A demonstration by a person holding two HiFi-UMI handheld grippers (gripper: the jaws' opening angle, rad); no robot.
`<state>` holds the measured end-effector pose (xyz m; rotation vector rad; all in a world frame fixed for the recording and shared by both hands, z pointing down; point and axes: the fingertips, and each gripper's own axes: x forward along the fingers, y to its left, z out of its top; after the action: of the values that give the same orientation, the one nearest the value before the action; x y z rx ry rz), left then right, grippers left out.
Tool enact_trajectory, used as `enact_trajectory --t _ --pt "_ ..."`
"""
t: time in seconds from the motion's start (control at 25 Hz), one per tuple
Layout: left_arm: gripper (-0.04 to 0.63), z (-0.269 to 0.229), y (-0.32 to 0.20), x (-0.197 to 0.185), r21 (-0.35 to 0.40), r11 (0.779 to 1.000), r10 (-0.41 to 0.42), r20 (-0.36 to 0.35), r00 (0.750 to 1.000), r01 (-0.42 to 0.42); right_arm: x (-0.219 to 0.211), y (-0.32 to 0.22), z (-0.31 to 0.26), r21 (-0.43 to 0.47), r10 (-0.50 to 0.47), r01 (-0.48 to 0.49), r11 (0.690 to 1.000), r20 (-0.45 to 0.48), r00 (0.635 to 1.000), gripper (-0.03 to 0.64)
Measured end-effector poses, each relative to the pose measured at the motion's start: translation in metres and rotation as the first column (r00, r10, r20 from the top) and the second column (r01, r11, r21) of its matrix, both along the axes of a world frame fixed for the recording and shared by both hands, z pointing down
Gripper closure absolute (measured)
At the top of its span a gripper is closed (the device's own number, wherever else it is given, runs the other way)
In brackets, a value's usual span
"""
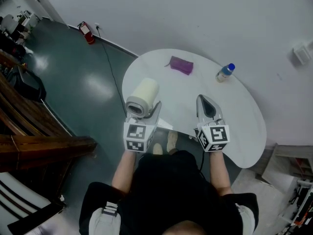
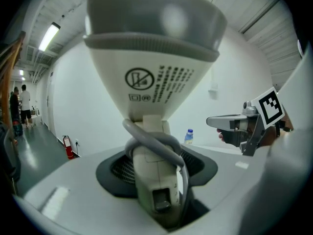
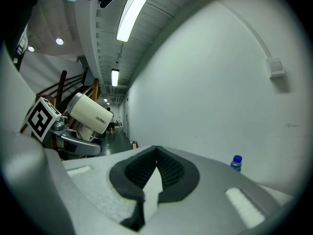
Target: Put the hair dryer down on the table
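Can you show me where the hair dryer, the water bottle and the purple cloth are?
hair dryer (image 1: 143, 98): head view, on its cream barrel.
water bottle (image 1: 224, 74): head view, on its clear body.
purple cloth (image 1: 181, 65): head view, on its middle.

Little to read here: a warning sign, a brand word and code squares.

On the cream body of the hair dryer (image 2: 146, 77), held above the near left edge of the table (image 1: 234, 131), stands a round prohibition sign (image 2: 137, 78), a crossed-out pictogram in a circle. Beside it run lines of small print (image 2: 171, 82), too fine to read, and under it are two small symbols, one a square within a square. In the right gripper view the barrel carries a short dark brand word (image 3: 100, 120), too blurred to spell. The cubes on the left gripper (image 1: 143, 109) and right gripper (image 1: 204, 102) bear black-and-white square code markers. The label of the bottle (image 1: 225, 72) at the far right edge cannot be read.
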<state>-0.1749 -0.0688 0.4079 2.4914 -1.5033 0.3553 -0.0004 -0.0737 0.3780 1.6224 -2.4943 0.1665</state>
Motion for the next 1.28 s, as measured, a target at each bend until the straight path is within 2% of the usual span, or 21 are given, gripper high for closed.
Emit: enact_trajectory --t 0.64,1.28 --pt "0.359 0.064 -0.070 0.029 -0.150 0.988 -0.030 0.038 0.999 0.036 0.029 -0.086 0.064 -0.126 -0.021 0.021 0.992 -0.002 1.000 0.615" --pt "0.359 0.127 -0.105 0.053 -0.292 0.955 -0.028 0.059 0.998 0.044 0.054 -0.125 0.116 -0.232 -0.015 0.018 0.972 0.012 1.000 0.615"
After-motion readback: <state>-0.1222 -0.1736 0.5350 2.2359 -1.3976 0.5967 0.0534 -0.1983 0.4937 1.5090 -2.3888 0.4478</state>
